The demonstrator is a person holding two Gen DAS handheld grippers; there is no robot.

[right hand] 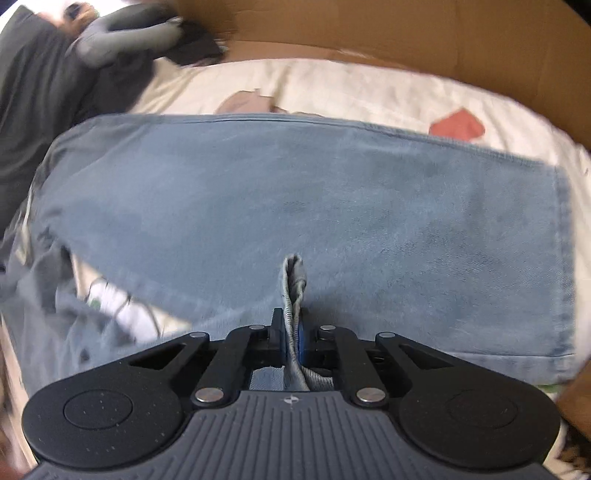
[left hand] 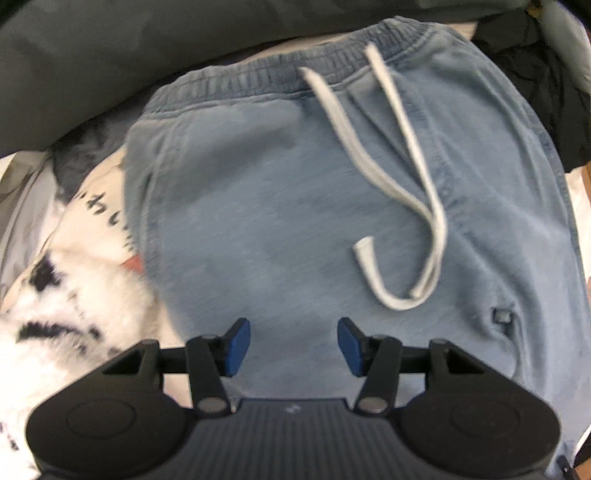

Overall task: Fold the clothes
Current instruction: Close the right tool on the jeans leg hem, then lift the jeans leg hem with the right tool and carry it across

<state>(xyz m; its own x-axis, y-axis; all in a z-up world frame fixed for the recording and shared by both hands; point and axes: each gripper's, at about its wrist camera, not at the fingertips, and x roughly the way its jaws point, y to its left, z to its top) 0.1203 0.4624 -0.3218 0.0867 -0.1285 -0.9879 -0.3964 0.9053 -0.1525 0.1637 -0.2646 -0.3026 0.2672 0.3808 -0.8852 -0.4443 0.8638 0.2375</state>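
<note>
On a cream sheet (right hand: 369, 92) with red and brown shapes printed on it lie the blue pants (left hand: 295, 206). They are spread out flat, with the stretchy waistband (left hand: 295, 62) at the far end in the left wrist view. Two pale drawstrings (left hand: 399, 173) hang down from the waistband and curl on the front of the pants.

The left tongs (left hand: 293, 347) sit just above the blue cloth, near its middle. The two blue pads (left hand: 236, 347) are wide apart and there is nothing between them. To the left of the pants lies a white cloth with black marks (left hand: 66, 295). A big dark grey cloth (left hand: 110, 48) lies past the waistband, and a black cloth (left hand: 535, 85) sits at the far right.

In the right wrist view, one pant leg (right hand: 314, 206) runs across the sheet, with its hem at the right side. The right tongs (right hand: 291, 332) are pinched tight on a small fold of the blue cloth (right hand: 294, 284), which stands up between the two fingers. A brown cardboard wall (right hand: 369, 29) stands behind the sheet. More grey clothes (right hand: 44, 92) are heaped at the far left. The picture is blurry there, so I cannot tell what each one is.
</note>
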